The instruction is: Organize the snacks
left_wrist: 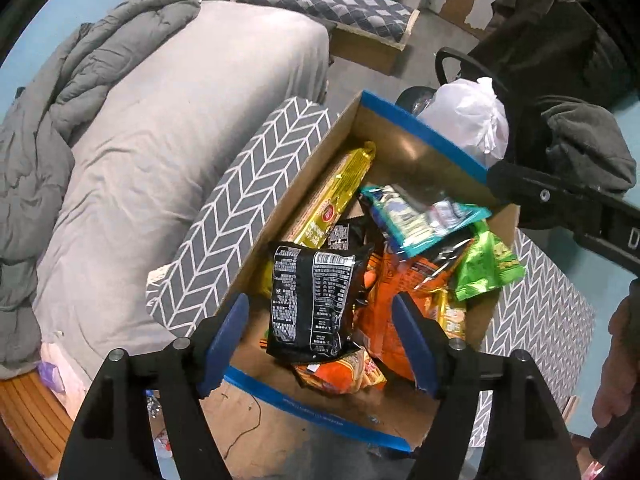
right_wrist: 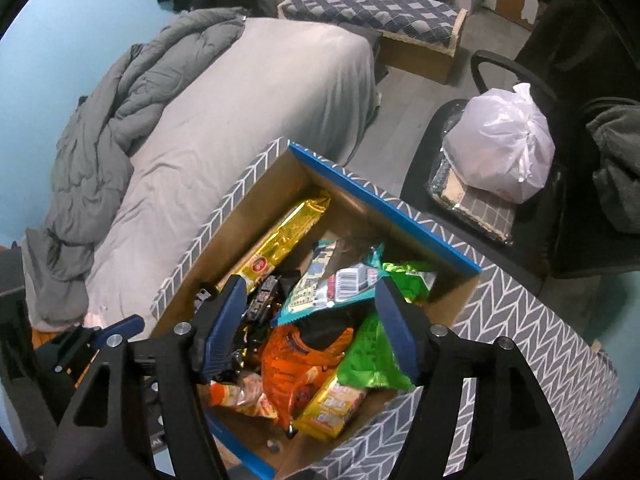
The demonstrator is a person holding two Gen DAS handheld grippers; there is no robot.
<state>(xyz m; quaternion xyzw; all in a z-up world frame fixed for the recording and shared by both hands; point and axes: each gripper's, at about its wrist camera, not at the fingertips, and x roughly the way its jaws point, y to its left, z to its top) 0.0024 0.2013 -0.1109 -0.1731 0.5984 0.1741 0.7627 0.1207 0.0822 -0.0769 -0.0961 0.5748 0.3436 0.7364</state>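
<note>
Item: black packet (left_wrist: pixel 310 304), printed back uppermost. It stands tilted on the heap between your left tongs (left_wrist: pixel 320 344). The blue pads are spread wide on either side and neither one presses it. It looks released; judge it as delivered.

Item: teal packet (right_wrist: pixel 332 284), barcode up. It lies between and just beyond your right tongs (right_wrist: pixel 312 328), which also stand open and grip nothing.

Container: cardboard box (right_wrist: pixel 384 196) with blue-taped rim, directly under both tongs. It holds a gold pack (left_wrist: pixel 340 192) along the far-left wall, orange bags (right_wrist: pixel 296 356) in the middle, and green bags (left_wrist: pixel 484 264) to the right. The far corner of the box floor is bare.

Handling note: lift both tongs straight up so the pads do not drag the black packet over. The heap is loose and leaning, so lay packets flat and fill the bare far corner first.

Surroundings: the box sits on a herringbone surface (left_wrist: pixel 248 200). A grey bed (left_wrist: pixel 160 140) lies left of the tongs, and a white plastic bag (right_wrist: pixel 504 140) on a chair lies far right.
</note>
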